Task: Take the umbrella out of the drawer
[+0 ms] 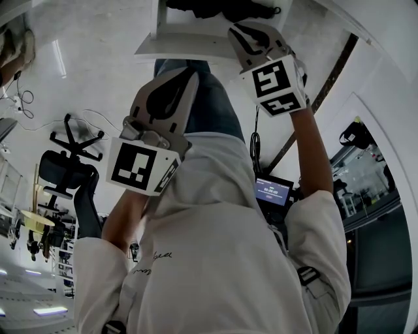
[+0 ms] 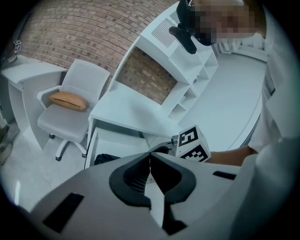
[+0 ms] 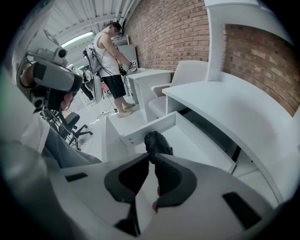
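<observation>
The white drawer (image 1: 176, 45) stands pulled out of the desk, and the black folded umbrella (image 1: 215, 8) lies inside it. In the right gripper view the umbrella (image 3: 157, 143) rests near the front wall of the drawer (image 3: 145, 126), just beyond my right gripper (image 3: 150, 158). That gripper points steeply down, its jaw tips all but touching, with nothing held. My left gripper (image 2: 150, 157) is shut and empty, held back from the drawer (image 2: 117, 140). From there a corner of the umbrella (image 2: 104, 159) shows. In the head view the right gripper (image 1: 248, 32) is at the drawer and the left gripper (image 1: 176, 81) hangs lower left.
The white desk top (image 3: 225, 108) overhangs the drawer, with shelves and a brick wall behind. A grey chair with an orange cushion (image 2: 70, 101) stands left of the desk. Another person (image 3: 110, 51) stands at a far desk. A black office chair (image 1: 65, 173) is on the floor.
</observation>
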The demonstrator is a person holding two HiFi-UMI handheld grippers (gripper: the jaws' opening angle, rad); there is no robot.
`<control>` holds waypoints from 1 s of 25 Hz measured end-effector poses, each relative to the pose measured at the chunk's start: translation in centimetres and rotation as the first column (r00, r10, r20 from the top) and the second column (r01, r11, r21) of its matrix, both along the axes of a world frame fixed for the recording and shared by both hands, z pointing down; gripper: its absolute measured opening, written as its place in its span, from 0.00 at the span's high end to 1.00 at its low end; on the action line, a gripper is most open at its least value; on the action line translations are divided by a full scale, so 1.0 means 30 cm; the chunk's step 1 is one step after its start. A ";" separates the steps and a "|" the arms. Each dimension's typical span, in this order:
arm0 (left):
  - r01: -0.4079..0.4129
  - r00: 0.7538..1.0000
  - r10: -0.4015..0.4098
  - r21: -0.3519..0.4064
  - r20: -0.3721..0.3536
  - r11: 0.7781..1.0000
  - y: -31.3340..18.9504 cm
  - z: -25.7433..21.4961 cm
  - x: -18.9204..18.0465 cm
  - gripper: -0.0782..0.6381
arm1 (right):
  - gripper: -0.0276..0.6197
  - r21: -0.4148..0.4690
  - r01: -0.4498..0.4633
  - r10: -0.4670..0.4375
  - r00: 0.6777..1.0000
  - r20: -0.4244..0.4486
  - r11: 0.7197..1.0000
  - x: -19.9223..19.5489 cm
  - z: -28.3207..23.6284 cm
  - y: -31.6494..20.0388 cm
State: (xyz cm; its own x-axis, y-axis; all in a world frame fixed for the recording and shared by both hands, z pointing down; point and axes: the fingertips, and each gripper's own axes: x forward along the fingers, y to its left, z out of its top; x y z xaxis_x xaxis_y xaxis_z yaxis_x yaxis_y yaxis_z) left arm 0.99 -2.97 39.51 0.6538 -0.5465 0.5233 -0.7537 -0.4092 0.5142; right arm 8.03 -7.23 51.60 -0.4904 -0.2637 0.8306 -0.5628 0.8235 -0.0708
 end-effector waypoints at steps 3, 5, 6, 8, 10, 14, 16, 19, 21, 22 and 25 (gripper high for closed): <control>-0.003 1.000 0.003 -0.002 0.002 1.000 -0.005 -0.002 0.014 0.87 | 0.87 -0.006 0.017 -0.017 1.000 -0.024 1.000 0.026 0.029 0.002; -0.007 1.000 0.007 -0.003 0.009 1.000 -0.009 0.001 0.011 0.87 | 0.86 -0.002 0.033 -0.033 0.998 -0.049 0.999 0.034 0.059 -0.005; -0.011 1.000 0.011 -0.004 0.014 1.000 -0.011 0.005 0.008 0.87 | 0.86 -0.005 0.039 -0.039 0.997 -0.059 0.999 0.036 0.075 -0.009; -0.017 1.000 0.017 -0.008 0.022 1.000 -0.013 0.015 0.003 0.87 | 0.86 -0.018 0.047 -0.048 0.996 -0.075 0.999 0.040 0.103 -0.017; -0.017 1.000 0.018 -0.013 0.026 1.000 -0.014 0.021 -0.003 0.87 | 0.86 -0.028 0.054 -0.056 0.994 -0.089 0.998 0.043 0.128 -0.027; -0.003 1.000 0.003 -0.023 0.018 1.000 -0.024 0.028 -0.015 0.87 | 0.79 -0.058 0.067 -0.074 0.987 -0.140 0.996 0.058 0.194 -0.040; -0.003 1.000 0.004 -0.026 0.017 1.000 -0.027 0.031 -0.015 0.87 | 0.78 -0.074 0.075 -0.087 0.981 -0.172 0.994 0.067 0.228 -0.041; -0.007 1.000 0.007 -0.025 0.015 1.000 -0.035 0.030 -0.011 0.87 | 0.77 -0.075 0.090 -0.103 0.975 -0.197 0.993 0.074 0.260 -0.046; -0.007 1.000 0.007 -0.023 0.010 1.000 -0.046 0.028 -0.013 0.87 | 0.74 -0.093 0.093 -0.111 0.972 -0.209 0.991 0.077 0.287 -0.054; -0.007 1.000 0.007 -0.022 0.009 1.000 -0.051 0.027 -0.014 0.87 | 0.72 -0.109 0.092 -0.114 0.970 -0.213 0.990 0.079 0.302 -0.056; -0.009 1.000 0.009 -0.024 0.012 1.000 -0.058 0.022 -0.021 0.87 | 0.69 -0.125 0.110 -0.138 0.960 -0.242 0.986 0.087 0.339 -0.066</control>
State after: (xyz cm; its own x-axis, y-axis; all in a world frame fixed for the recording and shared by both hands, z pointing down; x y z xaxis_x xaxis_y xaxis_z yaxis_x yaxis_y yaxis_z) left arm 0.35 -4.71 40.17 0.6525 -0.5276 0.5440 -0.7560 -0.4039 0.5151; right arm 10.64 -9.21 61.79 -0.2874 -0.1151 0.9509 -0.4684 0.8829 -0.0347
